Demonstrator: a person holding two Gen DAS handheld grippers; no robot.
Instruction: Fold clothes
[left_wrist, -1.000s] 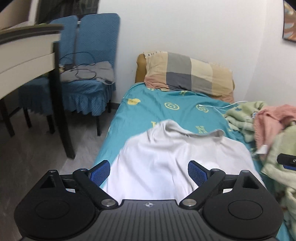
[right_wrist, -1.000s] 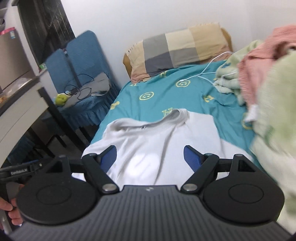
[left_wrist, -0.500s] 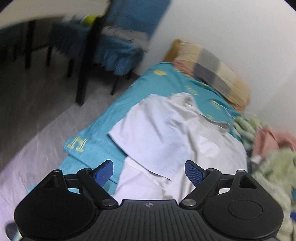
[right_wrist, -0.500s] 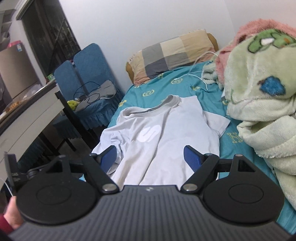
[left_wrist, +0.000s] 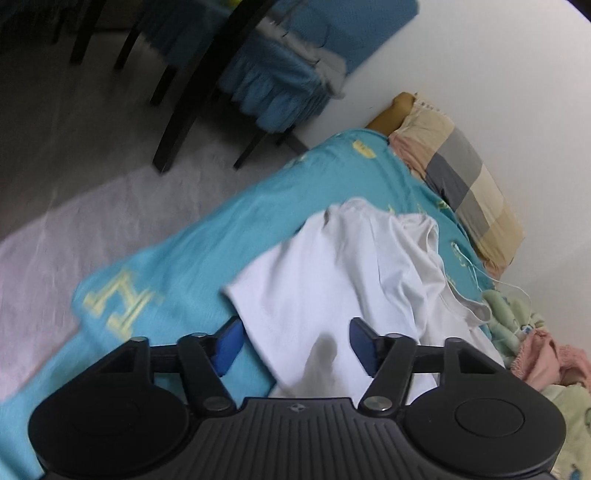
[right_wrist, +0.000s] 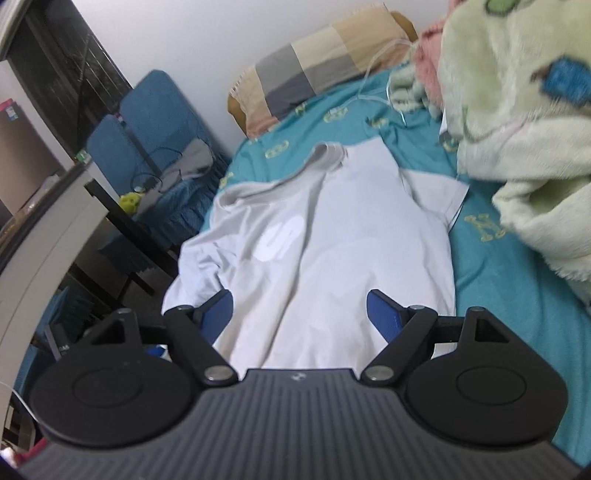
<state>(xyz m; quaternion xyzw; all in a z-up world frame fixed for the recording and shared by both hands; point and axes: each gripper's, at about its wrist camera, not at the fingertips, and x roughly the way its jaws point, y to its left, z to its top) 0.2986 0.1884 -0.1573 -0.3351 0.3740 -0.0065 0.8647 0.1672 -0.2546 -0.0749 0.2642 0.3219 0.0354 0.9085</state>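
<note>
One white T-shirt (right_wrist: 332, 236) lies on teal bedsheet (right_wrist: 517, 302).

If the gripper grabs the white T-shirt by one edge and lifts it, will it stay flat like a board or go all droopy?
Probably droopy. The white T-shirt already lies in soft wrinkles on the teal bedsheet, and one sleeve is flopped over. It looks thin, so likely light. Pushed, it would probably bunch up rather than slide flat.
</note>
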